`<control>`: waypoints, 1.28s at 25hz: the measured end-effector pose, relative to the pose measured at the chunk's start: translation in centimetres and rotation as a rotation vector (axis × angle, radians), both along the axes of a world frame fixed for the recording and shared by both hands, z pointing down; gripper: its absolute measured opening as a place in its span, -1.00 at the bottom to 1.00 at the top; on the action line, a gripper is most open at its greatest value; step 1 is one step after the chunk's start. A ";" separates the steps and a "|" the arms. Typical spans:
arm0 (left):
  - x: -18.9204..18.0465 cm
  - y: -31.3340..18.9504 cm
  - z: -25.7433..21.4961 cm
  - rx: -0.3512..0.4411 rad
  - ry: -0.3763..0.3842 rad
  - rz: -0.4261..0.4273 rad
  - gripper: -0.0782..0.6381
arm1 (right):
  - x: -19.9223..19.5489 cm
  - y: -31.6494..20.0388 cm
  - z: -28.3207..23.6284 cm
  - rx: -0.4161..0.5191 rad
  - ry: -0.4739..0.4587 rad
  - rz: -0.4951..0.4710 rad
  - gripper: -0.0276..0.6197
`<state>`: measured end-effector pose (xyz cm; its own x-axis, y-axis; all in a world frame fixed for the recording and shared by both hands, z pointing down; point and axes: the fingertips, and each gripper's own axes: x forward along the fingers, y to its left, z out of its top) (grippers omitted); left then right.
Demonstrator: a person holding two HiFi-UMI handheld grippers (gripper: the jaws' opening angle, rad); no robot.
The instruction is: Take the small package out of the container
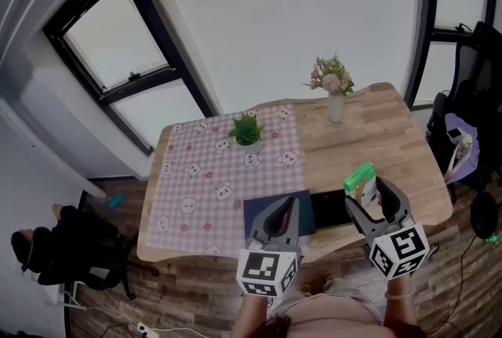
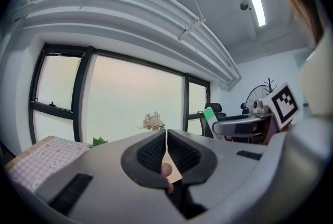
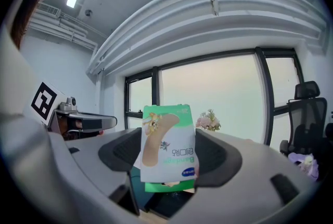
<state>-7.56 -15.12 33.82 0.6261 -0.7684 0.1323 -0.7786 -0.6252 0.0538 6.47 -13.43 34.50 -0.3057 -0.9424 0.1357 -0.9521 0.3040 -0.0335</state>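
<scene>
Both jaws of your right gripper (image 3: pixel 169 154) pinch the small package (image 3: pixel 169 146) flat across its faces, clear above the dark container (image 1: pixel 329 208) by the table (image 1: pixel 392 140)'s near edge. Squeeze firmly and carry it rightward over the bare wood. Your left gripper (image 2: pixel 166 141), jaws pressed together on nothing, hovers beside the container, so steer away from it.

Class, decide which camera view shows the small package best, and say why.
The right gripper view: the package fills the centre, clamped between the jaws, its printed face showing. The head view shows it small, in the right gripper. The left gripper view catches only a green sliver.
</scene>
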 end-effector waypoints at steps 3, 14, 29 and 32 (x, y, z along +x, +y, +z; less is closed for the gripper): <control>0.0 -0.1 -0.1 0.005 0.006 -0.008 -0.74 | -0.1 -0.1 -0.3 0.014 0.008 -0.006 0.07; 0.6 0.0 -0.2 0.004 0.015 -0.022 -0.74 | -0.2 -0.3 -0.6 0.034 0.019 -0.040 0.07; 1.8 1.4 -0.2 -0.005 0.004 0.003 -0.74 | 0.2 0.1 -0.6 0.034 0.008 -0.048 0.07; 1.8 1.6 -0.1 -0.008 0.006 0.005 -0.74 | 0.2 0.3 -1.0 0.027 0.008 -0.044 0.07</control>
<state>-5.72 -13.47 33.67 0.6306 -0.7644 0.1343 -0.7753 -0.6284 0.0637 6.63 -13.08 33.53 -0.3463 -0.9313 0.1128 -0.9379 0.3466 -0.0175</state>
